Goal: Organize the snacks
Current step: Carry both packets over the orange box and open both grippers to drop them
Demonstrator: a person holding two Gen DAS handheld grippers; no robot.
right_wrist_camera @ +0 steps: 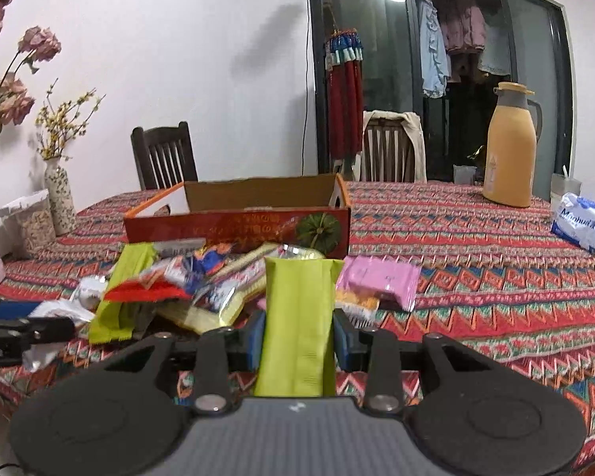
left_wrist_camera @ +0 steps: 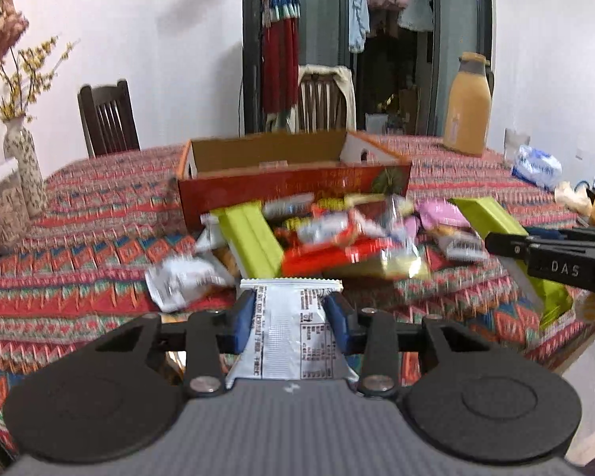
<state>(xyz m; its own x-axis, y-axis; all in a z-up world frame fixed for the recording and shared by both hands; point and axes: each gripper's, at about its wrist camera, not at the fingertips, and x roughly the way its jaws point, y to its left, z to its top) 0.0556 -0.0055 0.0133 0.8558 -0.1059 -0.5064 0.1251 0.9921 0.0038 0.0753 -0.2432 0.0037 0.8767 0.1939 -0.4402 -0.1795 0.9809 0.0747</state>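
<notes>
Left gripper (left_wrist_camera: 290, 327): your jaws are clamped on a silver packet (left_wrist_camera: 287, 329), white-grey foil with a printed nutrition panel facing up and a crimped top edge; it is held above the near edge of the counter (left_wrist_camera: 79, 277).
Right gripper (right_wrist_camera: 299, 335): your jaws are clamped on a green packet (right_wrist_camera: 299, 317), plain lime wrapper with a centre seam, standing roughly upright between the blue pads (right_wrist_camera: 255, 339).
Snack pile (left_wrist_camera: 337, 234): loose wrappers heaped on the counter just in front of the box, overlapping one another; a second lime bar (left_wrist_camera: 252, 238) lies tilted at its left side, a red packet (left_wrist_camera: 329, 256) near the middle, a pink packet (right_wrist_camera: 379, 279) on the right edge.
Cardboard box (right_wrist_camera: 238, 222): open-topped, red printed front with a green pumpkin picture, brown inside; it sits behind the pile, and its contents cannot be seen from either view.
Obstruction: the pile lies between both your grippers and the box.
Surroundings: yellow thermos jug (right_wrist_camera: 509, 150) at far right of the counter, well apart from the box; blue-white tissue pack (right_wrist_camera: 583, 226) nearer the right edge; patterned vase (right_wrist_camera: 59, 198) with yellow sprigs at far left; two wooden chairs (right_wrist_camera: 164, 156) behind the counter.
</notes>
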